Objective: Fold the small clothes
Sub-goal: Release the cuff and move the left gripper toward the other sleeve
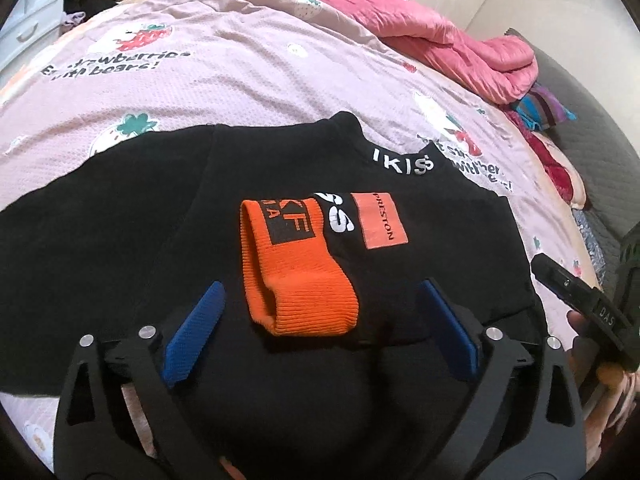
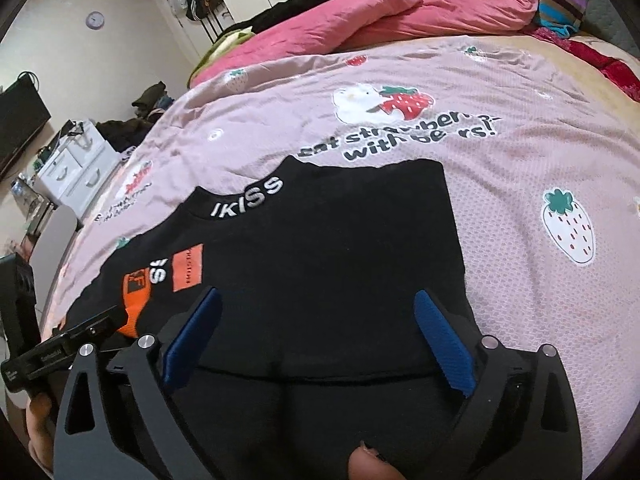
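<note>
A small black sweater [image 1: 248,184] lies on the pink bed sheet, partly folded, with a white "IKISS" collar and an orange patch [image 1: 382,220]. Its orange cuff [image 1: 296,272] is folded onto the chest. My left gripper [image 1: 322,286] is open, blue pads either side of the cuff, just above the cloth. In the right wrist view the sweater [image 2: 340,256] fills the middle; my right gripper [image 2: 316,298] is open over its near hem. The cuff [image 2: 134,304] shows at the left. The left gripper's body [image 2: 60,350] sits at the left edge, the right gripper's body [image 1: 580,300] at the right edge.
The pink strawberry sheet [image 1: 240,68] covers the bed. A bunched pink quilt [image 1: 460,36] and striped clothes [image 1: 540,106] lie at the far side. White drawers [image 2: 76,168] and a dark screen [image 2: 16,120] stand beside the bed at the left.
</note>
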{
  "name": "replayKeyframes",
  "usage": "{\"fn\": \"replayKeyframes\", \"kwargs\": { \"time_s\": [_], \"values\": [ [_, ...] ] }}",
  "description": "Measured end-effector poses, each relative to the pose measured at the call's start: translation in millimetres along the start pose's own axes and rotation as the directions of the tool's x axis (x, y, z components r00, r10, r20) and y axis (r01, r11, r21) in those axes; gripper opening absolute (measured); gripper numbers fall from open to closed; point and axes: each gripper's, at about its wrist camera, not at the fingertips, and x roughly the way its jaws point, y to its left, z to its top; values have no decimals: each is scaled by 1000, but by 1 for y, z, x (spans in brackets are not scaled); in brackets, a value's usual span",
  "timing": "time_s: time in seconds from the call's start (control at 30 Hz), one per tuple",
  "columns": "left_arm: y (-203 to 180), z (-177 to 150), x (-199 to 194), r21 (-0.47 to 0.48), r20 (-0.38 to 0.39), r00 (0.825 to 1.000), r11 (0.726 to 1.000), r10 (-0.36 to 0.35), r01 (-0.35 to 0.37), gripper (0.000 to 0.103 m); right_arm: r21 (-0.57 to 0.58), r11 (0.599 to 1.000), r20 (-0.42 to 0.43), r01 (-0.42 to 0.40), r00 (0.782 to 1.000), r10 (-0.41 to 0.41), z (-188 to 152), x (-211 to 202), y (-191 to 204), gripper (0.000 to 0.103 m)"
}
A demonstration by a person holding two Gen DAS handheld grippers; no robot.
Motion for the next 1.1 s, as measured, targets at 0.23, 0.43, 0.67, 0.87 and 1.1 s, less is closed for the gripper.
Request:
{"fn": "replayKeyframes", "kwargs": {
  "time_s": [0.23, 0.43, 0.67, 0.87, 1.1],
  "values": [
    [-2, 2, -5, 7, -1, 1000, 999, 31, -31, 94, -27, 1000, 24, 12, 1000, -11, 1, -5, 7, 99],
    [10, 5, -17, -71, 30, 999, 997, -26, 29, 94, -72, 997, 43, 9, 999, -6, 1, -11, 21, 99],
    [22, 7, -34, -118, 81, 989, 987, 120, -110, 94, -137, 991, 64, -6, 998, 15, -1, -18, 49, 99],
    [32, 7, -52, -144, 136, 964, 967, 228, -208, 94, -186, 982, 68, -20, 997, 33, -6, -20, 74, 99],
    [39, 1, -71, -160, 169, 943, 952, 287, -261, 94, -251, 967, 62, -36, 997, 53, -16, -19, 107, 99]
  ]
}}
